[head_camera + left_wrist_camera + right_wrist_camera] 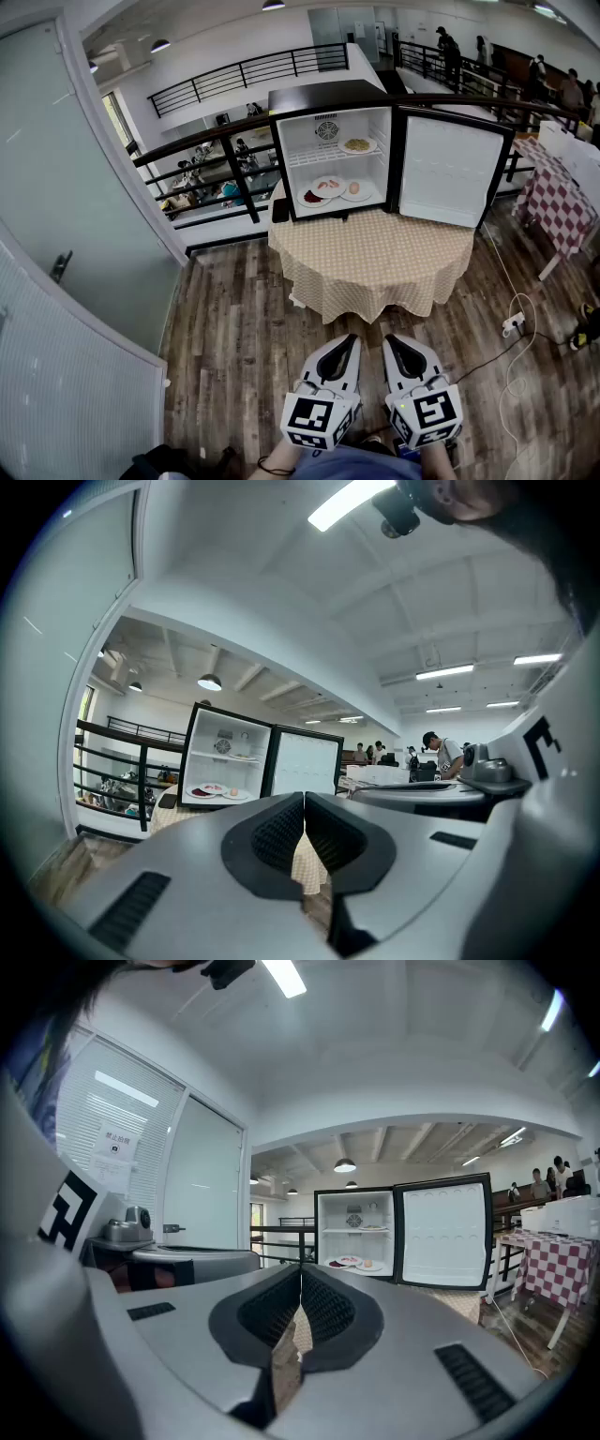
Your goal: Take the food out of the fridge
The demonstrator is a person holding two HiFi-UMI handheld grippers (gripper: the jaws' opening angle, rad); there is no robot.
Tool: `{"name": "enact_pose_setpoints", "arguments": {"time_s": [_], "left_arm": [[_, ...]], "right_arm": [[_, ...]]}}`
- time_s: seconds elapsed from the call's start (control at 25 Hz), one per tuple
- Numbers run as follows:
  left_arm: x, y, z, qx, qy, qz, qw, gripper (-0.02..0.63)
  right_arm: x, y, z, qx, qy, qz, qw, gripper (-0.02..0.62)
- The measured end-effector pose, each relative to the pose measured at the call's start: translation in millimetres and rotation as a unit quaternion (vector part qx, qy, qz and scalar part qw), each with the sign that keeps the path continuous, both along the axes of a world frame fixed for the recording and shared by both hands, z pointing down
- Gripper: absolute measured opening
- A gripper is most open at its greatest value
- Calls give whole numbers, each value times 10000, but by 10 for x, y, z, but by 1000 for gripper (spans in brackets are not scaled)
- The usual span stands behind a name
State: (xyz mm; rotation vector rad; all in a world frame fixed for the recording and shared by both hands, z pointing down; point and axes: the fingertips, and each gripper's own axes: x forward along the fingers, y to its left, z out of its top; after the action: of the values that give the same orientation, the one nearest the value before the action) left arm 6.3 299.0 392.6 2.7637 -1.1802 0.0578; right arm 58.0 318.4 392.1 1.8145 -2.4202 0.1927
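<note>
Fridge (337, 155) is sitting on the far side of the round table (375, 267), the one with the beige checked cloth. Its door (452, 169) is swung wide open to the right, so you can see straight in.

The food's all still inside. One plate (358, 145) is up on the wire shelf. Three more sit on the bottom: a plate with dark red stuff (313, 197) at the left, a middle plate (329, 185) a bit farther back, and a right plate (355, 190) with something small and pale on it. I can't tell what any of the dishes really are from here.

Your left gripper (348, 343) and right gripper (393, 343) are side by side down near you, over the wood floor (244, 319) and well short of the table. Both have their jaws pressed together with nothing pinched between them.

Other bits: a flat dark thing (280, 210) lies on the cloth just left of the fridge. A power strip (513, 324) with its cable is on the floor to the right. A red checked table (555, 202) stands at the far right.
</note>
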Motion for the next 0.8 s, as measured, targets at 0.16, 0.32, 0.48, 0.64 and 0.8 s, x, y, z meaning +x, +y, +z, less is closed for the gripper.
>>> {"name": "enact_pose_setpoints", "arguments": {"time_s": [0.16, 0.32, 0.48, 0.64, 0.8], "left_arm": [[21, -138, 59, -86, 2, -25, 10000, 15], [58, -282, 106, -180, 3, 35, 9998, 15], [60, -502, 132, -186, -91, 60, 9998, 15], [-6, -726, 152, -227, -157, -3, 9996, 15], [-99, -1054, 162, -272, -138, -121, 9995, 15]], "right_arm": [[36, -114, 99, -13, -19, -54, 10000, 18], [56, -241, 147, -69, -43, -17, 10000, 18], [53, -483, 147, -51, -67, -17, 10000, 18], [15, -741, 189, -162, -210, -74, 9996, 18], [-71, -1030, 227, -276, -205, -179, 9992, 18]]}}
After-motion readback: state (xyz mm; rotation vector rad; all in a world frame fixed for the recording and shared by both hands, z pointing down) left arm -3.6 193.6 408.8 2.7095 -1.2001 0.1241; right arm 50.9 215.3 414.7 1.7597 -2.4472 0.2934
